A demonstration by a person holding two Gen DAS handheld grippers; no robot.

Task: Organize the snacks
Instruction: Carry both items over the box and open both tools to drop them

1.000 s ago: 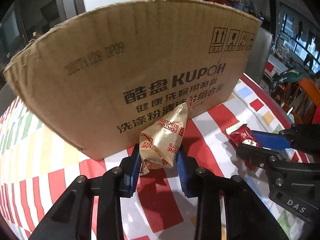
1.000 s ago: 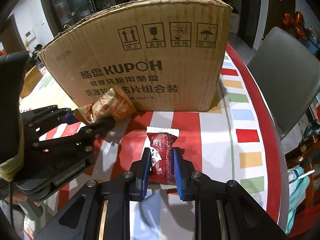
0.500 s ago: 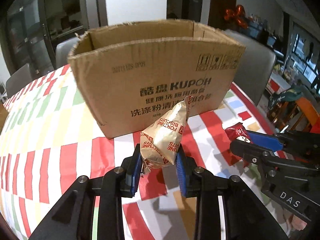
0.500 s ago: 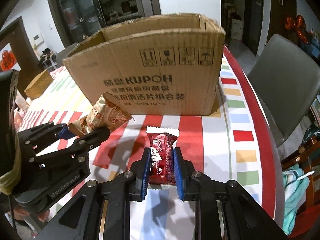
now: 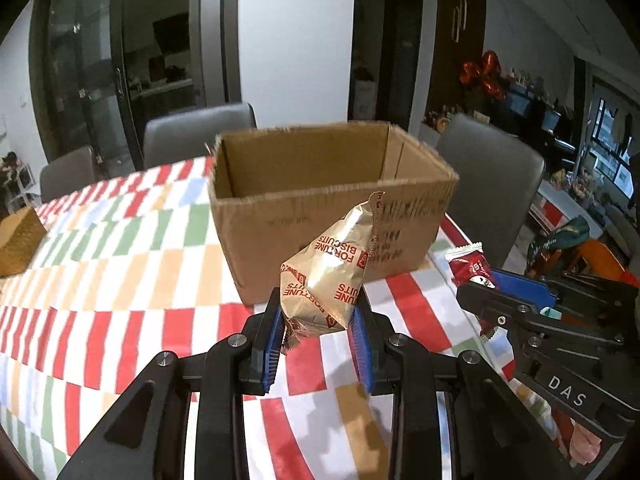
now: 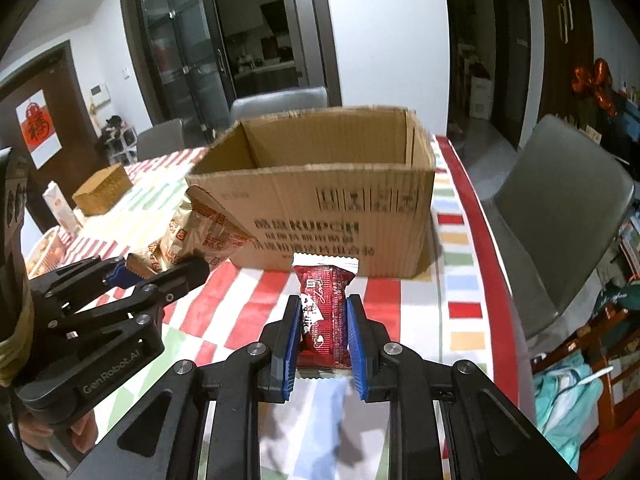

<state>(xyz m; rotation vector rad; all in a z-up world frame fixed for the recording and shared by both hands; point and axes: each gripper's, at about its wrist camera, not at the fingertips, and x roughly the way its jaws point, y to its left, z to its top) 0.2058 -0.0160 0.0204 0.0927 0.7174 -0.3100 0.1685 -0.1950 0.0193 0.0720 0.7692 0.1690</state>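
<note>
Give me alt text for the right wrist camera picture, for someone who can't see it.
The right gripper pinches a red snack packet above a striped tablecloth, facing an open cardboard box. On the left, the left gripper holds a gold biscuit packet.

Open-topped box [image 5: 320,236] seemingly unobstructed; chairs [image 6: 560,216] flank it.

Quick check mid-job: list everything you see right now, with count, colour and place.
Box: 1, brown cardboard, open top, mid-table.
Biscuit pack: 1, gold with red print, in left gripper.
Candy bar: 1, red wrapper, in right gripper.
Tablecloth: 1, red, green, orange, white checks, covers table.
Basket: 1, tan woven, far left on table.
Chairs: at least 3, grey, around table.
Left gripper: black, blue pads, shut.
Right gripper: black, blue pads, shut.
</note>
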